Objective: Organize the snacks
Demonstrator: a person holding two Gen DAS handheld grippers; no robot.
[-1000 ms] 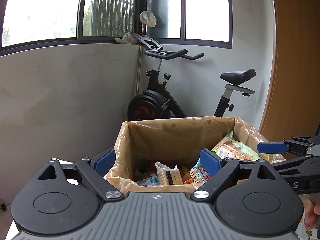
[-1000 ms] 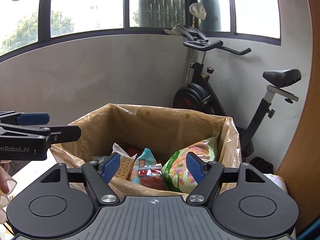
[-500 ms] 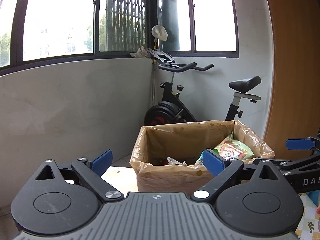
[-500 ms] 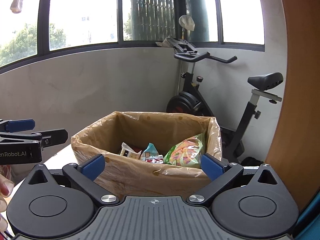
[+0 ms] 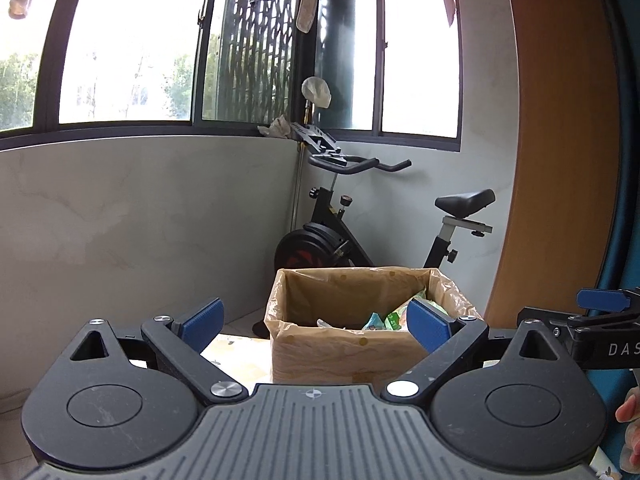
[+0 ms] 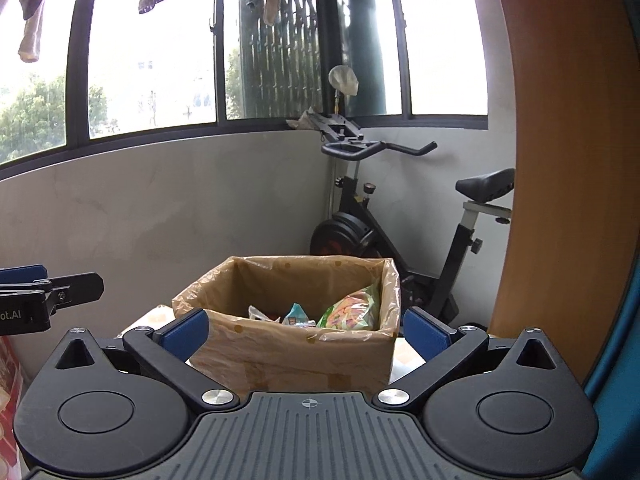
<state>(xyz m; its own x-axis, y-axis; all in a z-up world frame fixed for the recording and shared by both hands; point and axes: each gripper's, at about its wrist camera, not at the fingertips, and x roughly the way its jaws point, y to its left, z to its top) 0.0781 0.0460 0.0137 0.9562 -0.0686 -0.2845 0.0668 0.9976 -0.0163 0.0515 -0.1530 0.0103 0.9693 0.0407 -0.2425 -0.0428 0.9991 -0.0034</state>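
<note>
Left wrist view. Left tool: its 2 blue-padded fingers spread wide, nothing between them. Cardboard box lined with a tan plastic bag: stands on the surface ahead of the tool, apart from it, set toward the right finger, whose pad overlaps the box's right rim in the picture. Contents: snack packets, only their tops showing above the front wall, a teal one and a green one among them. Right tool: enters at the right edge, level with the box's rim and beside it; whether it is spread cannot be told here. Behind the box, an exercise bike against the grey wall.

Right wrist view. Right tool: 2 fingers spread wide, empty. Box: ahead of the tool, framed between the 2 pads, not touching either. Contents: a large green-and-orange bag leaning against the right wall, a small teal packet in the middle, a pale wrapper to its left. Left tool: enters at the left edge, well clear of the box. Bike behind, by the window wall.
</note>
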